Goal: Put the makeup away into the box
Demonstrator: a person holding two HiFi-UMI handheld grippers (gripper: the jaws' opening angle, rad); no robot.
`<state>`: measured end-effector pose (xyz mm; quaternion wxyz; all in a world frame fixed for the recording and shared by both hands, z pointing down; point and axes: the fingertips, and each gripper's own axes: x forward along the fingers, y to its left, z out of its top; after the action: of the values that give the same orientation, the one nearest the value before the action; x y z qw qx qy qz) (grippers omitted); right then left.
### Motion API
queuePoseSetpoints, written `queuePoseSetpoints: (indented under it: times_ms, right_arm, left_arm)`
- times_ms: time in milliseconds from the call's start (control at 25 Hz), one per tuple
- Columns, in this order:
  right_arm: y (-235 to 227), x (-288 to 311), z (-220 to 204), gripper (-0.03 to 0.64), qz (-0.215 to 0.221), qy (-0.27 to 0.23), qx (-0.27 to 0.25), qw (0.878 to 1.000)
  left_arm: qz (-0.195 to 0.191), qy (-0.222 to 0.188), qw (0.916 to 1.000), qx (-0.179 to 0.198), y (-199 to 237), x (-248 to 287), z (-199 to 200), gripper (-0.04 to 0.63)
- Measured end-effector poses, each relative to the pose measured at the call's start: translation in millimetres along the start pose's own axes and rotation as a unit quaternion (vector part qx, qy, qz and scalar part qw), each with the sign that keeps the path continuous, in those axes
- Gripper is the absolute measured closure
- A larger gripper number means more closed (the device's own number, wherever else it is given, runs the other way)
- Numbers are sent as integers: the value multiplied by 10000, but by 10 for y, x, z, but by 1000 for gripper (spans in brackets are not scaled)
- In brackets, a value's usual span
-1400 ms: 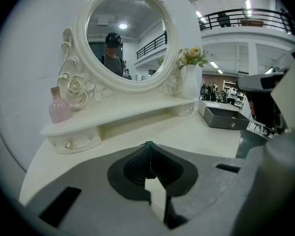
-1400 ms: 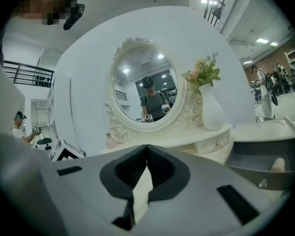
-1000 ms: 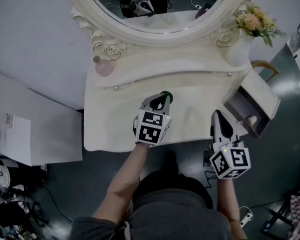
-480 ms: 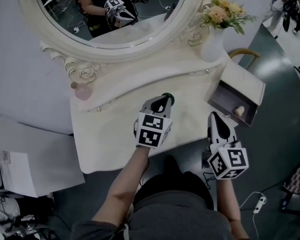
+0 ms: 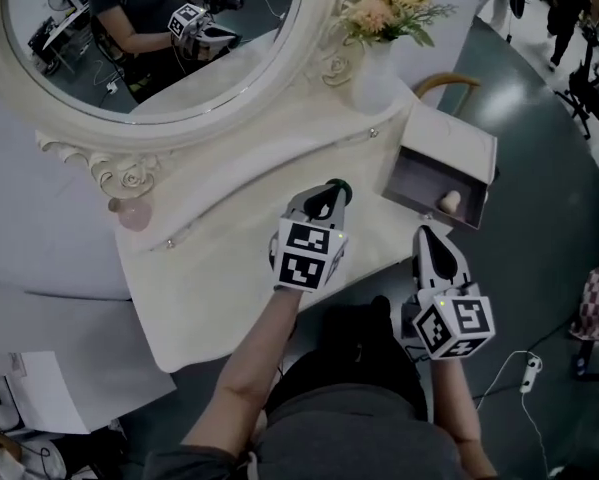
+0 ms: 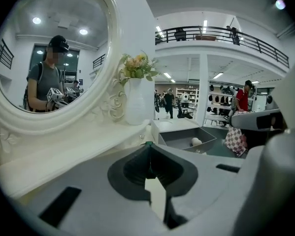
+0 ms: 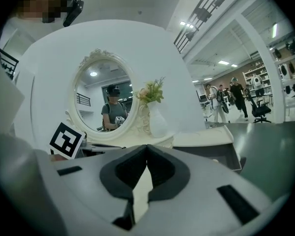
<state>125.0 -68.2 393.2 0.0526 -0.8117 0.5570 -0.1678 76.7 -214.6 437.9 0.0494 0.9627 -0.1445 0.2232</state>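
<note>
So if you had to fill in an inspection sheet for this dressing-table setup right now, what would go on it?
Surface: white vanity top, mostly bare, below an oval mirror.
Job's things: open box at the table's right end, with a pale egg-shaped item inside; a small green item, too small to identify.
Clutter: pink round item near the mirror's base; vase of flowers.
Grippers: left gripper shut on the small green item, over the tabletop; right gripper shut, nothing in it, in front of the box.
Cables: white cable on the floor at right.
Surroundings: white sheets lower left; people standing further off.
</note>
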Motion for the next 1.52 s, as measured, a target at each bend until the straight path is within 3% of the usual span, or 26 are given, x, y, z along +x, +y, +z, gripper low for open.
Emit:
queuePoseSetpoints:
  times_ms: [560,1520]
  right_arm:
    - [-615,-235,161,612,-503,-223,154,9984]
    - [-1701,-255,359,612,-995,-292,422,9937]
  left_arm:
    - [-516,-6,9977,431,-625,459,288,589]
    - [-923,389,9923,726,-1279,1482,434,589]
